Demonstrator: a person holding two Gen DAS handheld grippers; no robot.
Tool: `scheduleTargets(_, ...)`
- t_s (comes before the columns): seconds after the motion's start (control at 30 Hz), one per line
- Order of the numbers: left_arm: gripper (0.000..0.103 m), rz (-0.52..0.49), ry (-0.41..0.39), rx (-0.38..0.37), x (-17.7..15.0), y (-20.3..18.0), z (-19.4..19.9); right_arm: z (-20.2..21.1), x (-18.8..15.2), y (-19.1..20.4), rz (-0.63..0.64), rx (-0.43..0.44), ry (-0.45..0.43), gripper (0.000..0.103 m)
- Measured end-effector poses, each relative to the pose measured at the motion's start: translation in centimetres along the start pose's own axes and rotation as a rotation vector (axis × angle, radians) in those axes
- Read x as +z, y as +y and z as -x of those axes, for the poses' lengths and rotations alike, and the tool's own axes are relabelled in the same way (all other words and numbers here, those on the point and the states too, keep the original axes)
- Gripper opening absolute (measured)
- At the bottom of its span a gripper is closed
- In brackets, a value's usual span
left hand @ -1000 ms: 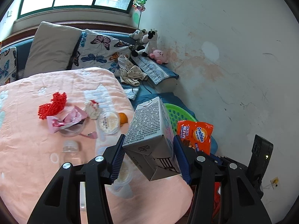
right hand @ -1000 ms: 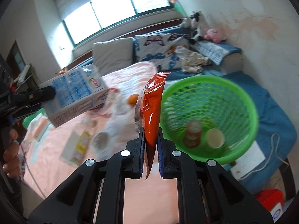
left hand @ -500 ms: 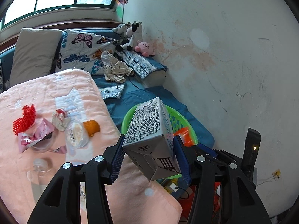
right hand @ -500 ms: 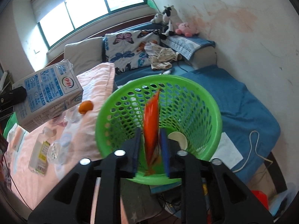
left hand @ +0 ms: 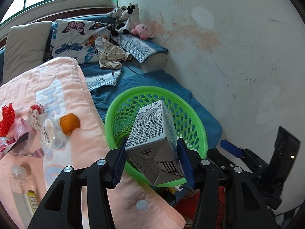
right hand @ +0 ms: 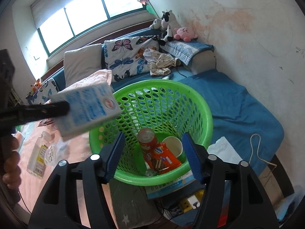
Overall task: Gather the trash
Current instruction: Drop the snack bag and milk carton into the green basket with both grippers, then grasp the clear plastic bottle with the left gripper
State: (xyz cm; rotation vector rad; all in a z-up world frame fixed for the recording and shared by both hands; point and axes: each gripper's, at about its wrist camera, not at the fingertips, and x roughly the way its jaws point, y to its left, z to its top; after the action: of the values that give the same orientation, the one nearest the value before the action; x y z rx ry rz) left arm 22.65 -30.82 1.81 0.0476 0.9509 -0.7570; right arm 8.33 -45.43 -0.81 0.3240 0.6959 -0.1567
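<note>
My left gripper point(left hand: 152, 162) is shut on a milk carton point(left hand: 154, 141) and holds it above the near rim of the green basket point(left hand: 196, 120). The carton point(right hand: 85, 108) also shows in the right wrist view, at the basket's left rim. My right gripper point(right hand: 152, 156) is open and empty over the green basket point(right hand: 205, 114). In the basket lie an orange snack bag point(right hand: 162, 158), a red can point(right hand: 146, 137) and a paper cup point(right hand: 173, 145).
On the pink blanket point(left hand: 63, 87) lie an orange peel point(left hand: 69, 123), a plastic lid cup point(left hand: 48, 133), red netting point(left hand: 7, 116), wrappers and a clear bottle point(left hand: 22, 189). Pillows, clothes and plush toys point(left hand: 129, 19) are at the back. A wall point(left hand: 238, 57) stands to the right.
My right gripper moved over the basket, opened and let the orange snack bag drop in. My left gripper carried the carton right, to above the basket.
</note>
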Motion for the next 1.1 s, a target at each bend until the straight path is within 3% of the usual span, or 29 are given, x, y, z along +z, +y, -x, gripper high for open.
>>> scheduleTargets(0.2, 0.052, 0.004, 0.041, -0.002, -0.3, -0.3, -1.5, 0.7, -0.1, -0.1, -0.005, 0.018, -0.019, 0.069)
scheduleTargets(0.27, 0.062, 0.009, 0.046, -0.003, -0.5, -0.4, -1.6, 0.9, -0.2, 0.0, -0.006, 0.021, -0.022, 0.069)
scheduleTargets(0.5, 0.062, 0.018, 0.023, 0.001, -1.6, 0.3, 0.5, 1.6, -0.6, 0.5, -0.014, 0.048, -0.024, 0.072)
scheduleTargets(0.9, 0.068, 0.073, -0.043, 0.166, -6.0, 6.0, 7.4, 2.4, -1.5, 4.3, 0.018, 0.12, -0.027, 0.083)
scheduleTargets(1.1, 0.079, 0.12, -0.063, 0.295, -8.2, 10.3, 10.0, 2.2, -1.8, 7.3, 0.055, 0.161, -0.017, 0.084)
